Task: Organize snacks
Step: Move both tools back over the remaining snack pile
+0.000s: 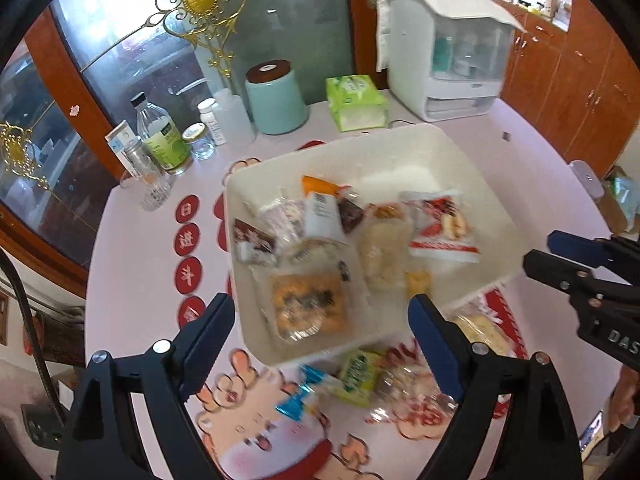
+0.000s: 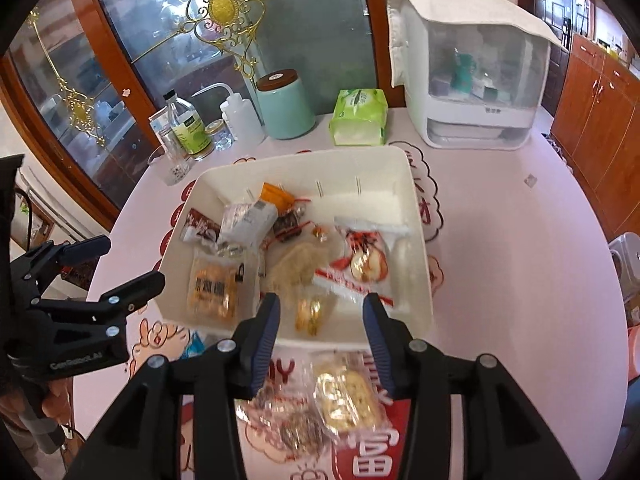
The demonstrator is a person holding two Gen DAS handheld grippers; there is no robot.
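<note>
I have both grippers hovering with jaws apart and empty, the left gripper [image 1: 320,340] wider than the right gripper [image 2: 322,334]. Just before the white plastic bin [image 2: 420,240], a clear-wrapped yellow pastry [image 2: 346,398] lies; it's light, crinkly and crushable, so I'd pinch its sealed edge.

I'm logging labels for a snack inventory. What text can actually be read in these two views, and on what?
"GenRobot.AI": side of the left gripper, right wrist view.
"DAS", cut off at the frame edge: right gripper, left wrist view.
"富": red print on the tablecloth.
"日": red circle on the tablecloth.
Snack packets in the bin, bottle label, tissue pack: too blurred to read.
</note>
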